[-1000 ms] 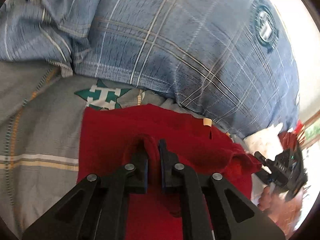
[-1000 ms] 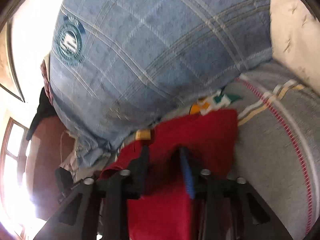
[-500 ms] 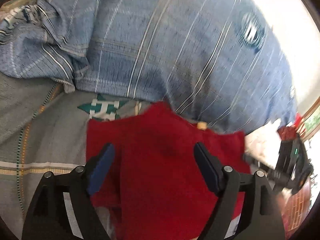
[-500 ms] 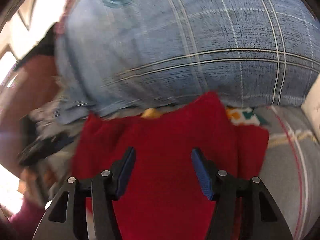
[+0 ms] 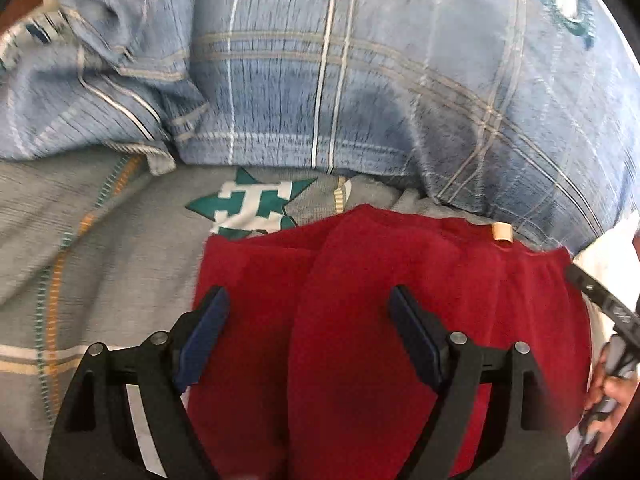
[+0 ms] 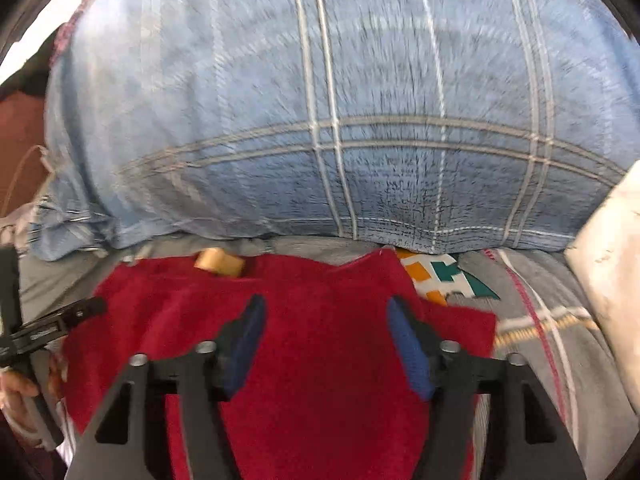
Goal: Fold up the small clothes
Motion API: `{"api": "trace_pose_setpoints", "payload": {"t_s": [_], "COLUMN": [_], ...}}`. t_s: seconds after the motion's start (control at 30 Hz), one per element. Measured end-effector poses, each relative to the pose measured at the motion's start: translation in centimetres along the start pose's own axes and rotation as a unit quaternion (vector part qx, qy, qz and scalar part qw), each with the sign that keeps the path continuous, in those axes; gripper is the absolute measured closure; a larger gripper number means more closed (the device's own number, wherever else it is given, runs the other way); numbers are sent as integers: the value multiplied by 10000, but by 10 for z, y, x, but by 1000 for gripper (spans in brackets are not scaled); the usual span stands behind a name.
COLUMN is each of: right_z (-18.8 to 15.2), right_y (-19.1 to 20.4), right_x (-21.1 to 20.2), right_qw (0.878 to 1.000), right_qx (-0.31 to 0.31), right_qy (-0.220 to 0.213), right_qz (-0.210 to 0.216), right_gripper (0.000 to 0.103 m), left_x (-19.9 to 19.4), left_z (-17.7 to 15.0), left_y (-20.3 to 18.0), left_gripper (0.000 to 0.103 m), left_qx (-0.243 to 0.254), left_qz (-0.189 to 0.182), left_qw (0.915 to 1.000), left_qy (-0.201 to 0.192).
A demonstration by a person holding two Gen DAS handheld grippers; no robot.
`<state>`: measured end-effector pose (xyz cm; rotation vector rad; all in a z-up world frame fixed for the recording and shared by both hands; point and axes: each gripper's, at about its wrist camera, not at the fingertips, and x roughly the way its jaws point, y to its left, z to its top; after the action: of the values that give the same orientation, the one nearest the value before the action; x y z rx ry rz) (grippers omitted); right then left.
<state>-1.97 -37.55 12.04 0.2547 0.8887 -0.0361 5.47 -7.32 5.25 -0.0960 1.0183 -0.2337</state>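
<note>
A small red garment [image 5: 360, 280] lies on the grey bedspread [image 5: 100, 248], one layer folded over another, a tan tag [image 5: 502, 233] at its far edge. My left gripper [image 5: 308, 304] is open and empty above it. In the right wrist view the red garment [image 6: 320, 360] lies under my right gripper [image 6: 324, 312], which is open and empty. The tan tag [image 6: 218, 262] sits at the far left edge. The other gripper shows at the edge of each view.
A large blue plaid pillow [image 5: 360, 80] lies just behind the garment, also in the right wrist view [image 6: 320, 120]. A green star logo [image 5: 256, 208] marks the bedspread. A white pillow [image 6: 608, 240] sits at the right.
Both grippers have opened and let go of the red garment, which now lies flatter on the bed. Both have drawn back a little.
</note>
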Motion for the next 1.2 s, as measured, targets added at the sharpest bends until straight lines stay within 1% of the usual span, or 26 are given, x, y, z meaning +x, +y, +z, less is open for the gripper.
{"api": "trace_pose_setpoints", "payload": {"t_s": [0.03,0.07,0.13,0.17,0.23,0.27,0.3,0.33,0.37,0.4,0.47,0.5,0.57,0.63,0.7,0.8,0.83,0.87,0.9,0.97,1.07,1.1,1.2], "right_z": [-4,-10,-17,-21,-30,-33,-38,-41,-42,-42,-37,-34,-31,-28,-25,-23,-22,-21,-19,-18,-16,-15,-13], "right_y": [3,6,15,15,18,17,14,12,11,13,17,22,37,60,86,124,134,141,151,178,205,217,234], "right_x": [-10,-22,-34,-37,-30,-22,-6,4,5,3,2,-5,-14,-20,-22,-10,-5,-1,4,24,47,62,89], "right_qw": [10000,9998,9994,9991,9982,9974,9958,9947,9955,9958,9945,9951,9969,9965,9949,9920,9911,9904,9895,9867,9835,9825,9809], "right_qx": [-46,-143,-331,-401,-558,-576,-549,-533,-545,-529,-406,-395,-470,-673,-911,-1151,-1211,-1263,-1329,-1484,-1629,-1688,-1761], "right_qy": [-51,-123,-140,-119,75,246,576,761,635,602,770,719,564,482,401,396,380,359,351,449,554,577,686], "right_qz": [61,100,22,-20,-227,-350,-461,-436,-440,-453,-577,-554,-291,-88,162,342,405,437,440,486,556,531,452], "right_gripper": [24,23,22,21,21,22,22,20,20,20,22,22,24,24,24,24,27,35,38,48,53,53,53], "left_x": [-7,-15,-31,-39,-48,-51,-52,-53,-54,-53,-56,-58,-59,-59,-58,-55,-54,-52,-50,-47,-43,-42,-45], "left_z": [-2,-5,-13,-19,-28,-32,-38,-42,-46,-49,-55,-58,-63,-66,-68,-69,-69,-70,-71,-72,-73,-73,-73], "left_y": [0,1,1,0,0,1,3,4,6,4,6,9,14,16,17,19,21,22,26,31,38,40,42], "left_gripper": [20,20,20,20,20,20,20,20,20,20,20,20,20,20,20,20,20,20,20,20,20,20,20], "left_qx": [26,44,131,230,318,328,334,333,317,310,306,279,196,172,155,113,92,66,22,-61,-166,-181,-143], "left_qz": [-7,-17,-4,82,225,241,261,300,357,387,440,484,503,512,521,430,395,362,325,250,34,-19,-109], "left_qw": [10000,9999,9995,9991,9982,9981,9981,9981,9980,9980,9978,9977,9977,9977,9976,9982,9984,9985,9987,9990,9996,9996,9996], "left_qy": [-68,-126,-273,-352,-451,-468,-453,-430,-415,-402,-390,-392,-409,-412,-419,-408,-401,-395,-391,-364,-247,-229,-233]}}
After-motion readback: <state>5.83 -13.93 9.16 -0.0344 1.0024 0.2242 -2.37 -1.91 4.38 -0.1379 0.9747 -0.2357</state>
